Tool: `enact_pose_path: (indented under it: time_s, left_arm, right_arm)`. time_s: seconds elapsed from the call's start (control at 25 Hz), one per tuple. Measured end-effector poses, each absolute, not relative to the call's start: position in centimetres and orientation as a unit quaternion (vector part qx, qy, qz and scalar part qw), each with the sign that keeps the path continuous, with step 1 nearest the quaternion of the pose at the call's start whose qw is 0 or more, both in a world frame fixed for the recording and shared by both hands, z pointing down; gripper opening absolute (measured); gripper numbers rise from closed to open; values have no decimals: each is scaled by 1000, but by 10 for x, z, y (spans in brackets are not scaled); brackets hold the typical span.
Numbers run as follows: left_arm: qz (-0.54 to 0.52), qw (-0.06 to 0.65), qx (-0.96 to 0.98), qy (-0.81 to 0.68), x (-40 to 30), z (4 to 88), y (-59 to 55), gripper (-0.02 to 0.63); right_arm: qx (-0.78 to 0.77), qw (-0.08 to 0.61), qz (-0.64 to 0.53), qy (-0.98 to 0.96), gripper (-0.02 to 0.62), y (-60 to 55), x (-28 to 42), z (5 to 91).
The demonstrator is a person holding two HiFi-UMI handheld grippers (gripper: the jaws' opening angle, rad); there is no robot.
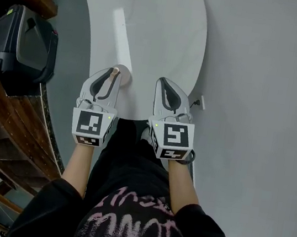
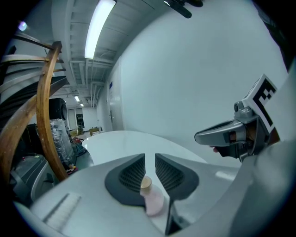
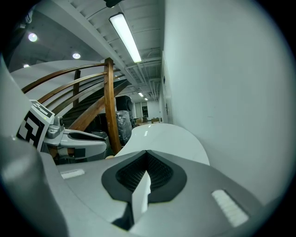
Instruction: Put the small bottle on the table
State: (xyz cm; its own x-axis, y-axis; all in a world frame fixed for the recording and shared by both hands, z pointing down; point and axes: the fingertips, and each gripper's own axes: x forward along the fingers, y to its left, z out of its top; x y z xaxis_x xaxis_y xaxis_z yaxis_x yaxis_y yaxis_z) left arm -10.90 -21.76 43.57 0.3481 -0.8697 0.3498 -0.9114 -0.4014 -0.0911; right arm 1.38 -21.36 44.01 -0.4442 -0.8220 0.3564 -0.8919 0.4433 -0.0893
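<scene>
Two left gripper (image 2: pixel 150 159) jaws are clamping the small bottle (image 2: pixel 151 196) near the desk (image 1: pixel 162 33) edge, risking a fall; the right gripper (image 3: pixel 147 155) jaws are touching.

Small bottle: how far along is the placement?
Done: the small bottle is grasped, clamped between the jaws of the left gripper, with its tan cap toward the tips. In hand: it is held at the near edge of the white table; whether it touches the top cannot be told. Left: set it down and open the jaws. The right gripper is shut and empty.
</scene>
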Motion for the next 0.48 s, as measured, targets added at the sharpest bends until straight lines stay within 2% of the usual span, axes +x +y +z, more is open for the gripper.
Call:
enact_pose_path:
  time_s: [0.28,0.48]
  left_arm:
    - [167,41,814,-555,-105,422,-210,22]
    - [159,44,816,-554,-101,417,-199,11]
  right_arm:
    - [502,123,123,-847,11,-207,17,430]
    - [496,117,116,-853,11,-197,12,423]
